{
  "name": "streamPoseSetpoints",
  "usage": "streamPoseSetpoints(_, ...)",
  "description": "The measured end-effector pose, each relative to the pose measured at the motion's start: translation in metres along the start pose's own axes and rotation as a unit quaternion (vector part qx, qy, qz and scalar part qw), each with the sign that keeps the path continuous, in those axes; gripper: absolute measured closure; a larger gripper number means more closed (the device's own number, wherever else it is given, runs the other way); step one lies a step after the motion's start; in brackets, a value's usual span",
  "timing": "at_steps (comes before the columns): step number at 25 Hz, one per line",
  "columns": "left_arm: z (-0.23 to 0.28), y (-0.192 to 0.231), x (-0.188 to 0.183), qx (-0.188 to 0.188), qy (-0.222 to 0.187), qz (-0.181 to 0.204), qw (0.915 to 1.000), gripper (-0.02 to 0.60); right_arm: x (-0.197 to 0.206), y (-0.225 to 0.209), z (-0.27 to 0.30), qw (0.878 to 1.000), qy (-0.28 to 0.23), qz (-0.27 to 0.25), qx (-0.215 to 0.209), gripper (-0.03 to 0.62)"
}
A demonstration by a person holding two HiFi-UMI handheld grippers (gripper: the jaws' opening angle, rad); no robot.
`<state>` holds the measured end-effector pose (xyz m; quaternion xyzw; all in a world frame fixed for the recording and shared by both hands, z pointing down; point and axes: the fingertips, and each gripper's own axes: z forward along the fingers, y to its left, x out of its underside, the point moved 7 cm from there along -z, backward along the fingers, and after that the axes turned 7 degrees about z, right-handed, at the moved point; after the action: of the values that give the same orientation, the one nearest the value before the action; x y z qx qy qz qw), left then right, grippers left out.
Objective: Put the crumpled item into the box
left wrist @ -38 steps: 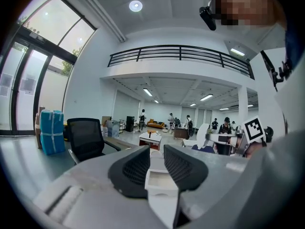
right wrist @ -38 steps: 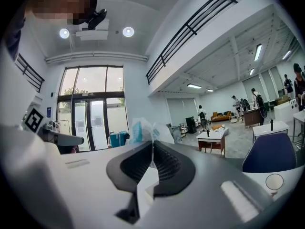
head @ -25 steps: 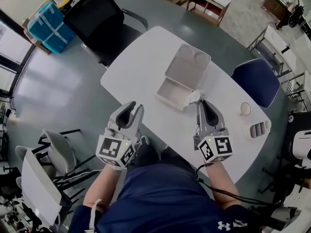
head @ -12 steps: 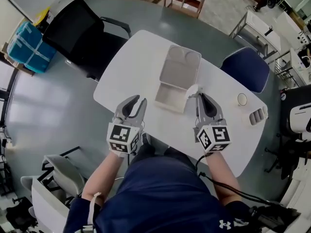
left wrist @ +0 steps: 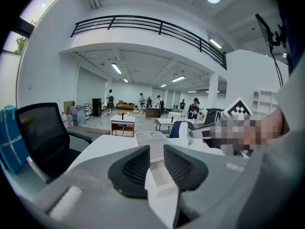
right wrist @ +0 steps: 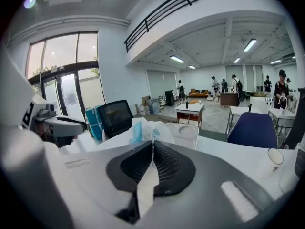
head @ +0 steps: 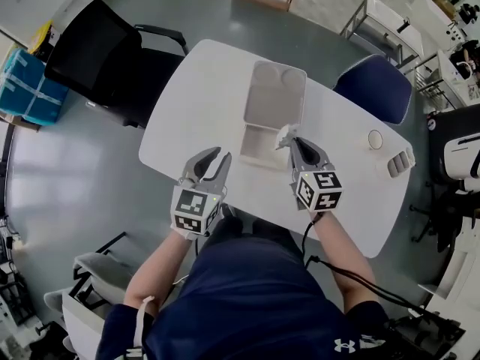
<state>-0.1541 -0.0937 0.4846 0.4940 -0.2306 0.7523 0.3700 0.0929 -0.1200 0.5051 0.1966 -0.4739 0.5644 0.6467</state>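
Note:
A white open box lies on the white table (head: 187, 103), its lid (head: 279, 92) folded back and its shallow tray (head: 260, 142) nearest me. My right gripper (head: 292, 139) is shut on a crumpled white and pale-blue item (head: 283, 134), which it holds at the tray's right edge. In the right gripper view the crumpled item (right wrist: 143, 129) sticks out past the closed fingertips of the right gripper (right wrist: 152, 144), with the lid (right wrist: 185, 132) behind it. My left gripper (head: 218, 156) is open and holds nothing, just left of the tray. In the left gripper view the left gripper (left wrist: 156, 149) points at the box (left wrist: 153, 140).
A black office chair (head: 105, 51) stands at the table's far left and a blue chair (head: 375, 88) at its far right. A small round cup (head: 376, 139) and a grey ribbed object (head: 400, 161) sit on the table's right end. Blue crates (head: 19, 73) stand on the floor.
Both grippers have sunk and moved forward toward the box. The right one has carried the crumpled item from beside the tray's corner to its right edge. Neither pair of jaws has changed.

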Motion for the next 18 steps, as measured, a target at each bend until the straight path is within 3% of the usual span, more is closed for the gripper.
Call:
streamPoseSetpoints(8,0.006,0.005,0.012,-0.002,0.025,-0.009,0.9996,0.479,0.043,-0.008,0.042,0.996,0.087,0.025,-0.002,0.58)
streamPoseSetpoints(18,0.001,0.012,0.022,-0.015,0.04,-0.019,0.9989,0.479,0.082,-0.027,0.069,0.979,0.189,0.073,0.026,0.58)
